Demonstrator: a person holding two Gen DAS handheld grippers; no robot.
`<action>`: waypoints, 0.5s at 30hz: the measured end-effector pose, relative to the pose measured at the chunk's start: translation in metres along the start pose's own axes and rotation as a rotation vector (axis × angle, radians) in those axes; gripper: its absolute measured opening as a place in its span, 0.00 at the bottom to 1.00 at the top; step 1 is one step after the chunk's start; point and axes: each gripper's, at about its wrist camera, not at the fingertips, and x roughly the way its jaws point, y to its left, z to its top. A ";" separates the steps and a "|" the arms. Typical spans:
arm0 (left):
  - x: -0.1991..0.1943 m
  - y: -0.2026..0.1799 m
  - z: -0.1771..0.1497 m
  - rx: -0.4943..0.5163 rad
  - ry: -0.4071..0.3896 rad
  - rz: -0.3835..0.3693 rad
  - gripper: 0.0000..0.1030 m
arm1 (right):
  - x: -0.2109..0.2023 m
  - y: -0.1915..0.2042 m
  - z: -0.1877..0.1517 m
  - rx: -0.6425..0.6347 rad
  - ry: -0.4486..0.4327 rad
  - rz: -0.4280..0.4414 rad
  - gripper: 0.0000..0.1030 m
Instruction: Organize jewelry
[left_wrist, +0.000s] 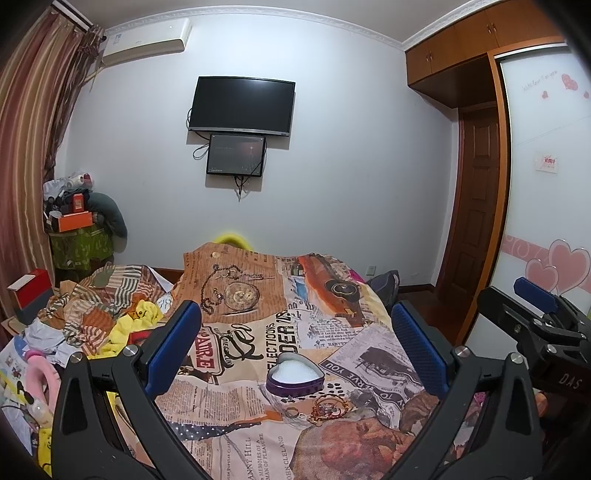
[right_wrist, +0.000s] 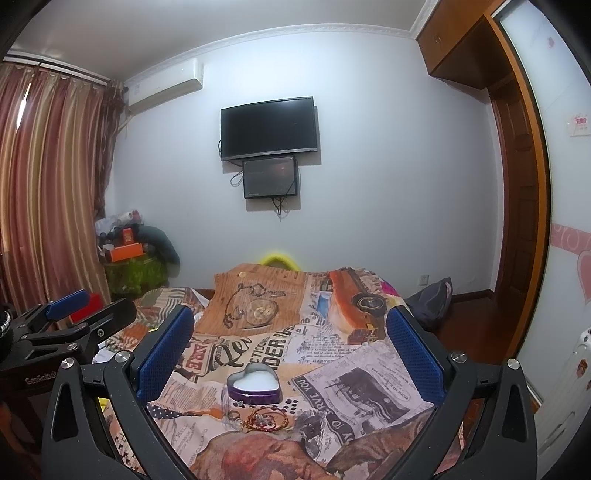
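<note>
Two tools, both black-framed with blue ribbed pads, hover above a bed spread with a newspaper-print coverlet (left_wrist: 332, 343).

Left tool (left_wrist: 295, 347): pads spread wide, holding nothing.

Silver finger ring (left_wrist: 291, 412): lies flat on the coverlet, just beside and left of the tangle. Likely light, hard and slippery; it would want a pinch across its band.

Tangle of gold-coloured chains and bangles (left_wrist: 330, 406): heaped just in front of the tin, apart from it. Probably limp and prone to snag or trail; best taken at a stiff bangle rim, not a loose strand.

Purple heart-shaped tin with white padded lining (left_wrist: 295, 374): open, upright, near the middle of the coverlet, empty so far. Rigid but light; may slide if nudged.

Right tool (right_wrist: 290, 350): pads likewise spread, empty, level with the left one and facing the same tin.
</note>
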 end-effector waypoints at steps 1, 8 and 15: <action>0.001 -0.001 0.000 0.000 0.000 0.000 1.00 | 0.000 0.000 0.000 0.000 0.001 0.001 1.00; 0.004 -0.002 0.000 0.003 0.004 0.001 1.00 | 0.001 0.001 0.000 -0.002 0.002 0.001 1.00; 0.005 -0.003 -0.001 0.002 0.006 -0.001 1.00 | 0.001 0.001 0.000 0.001 0.003 0.000 1.00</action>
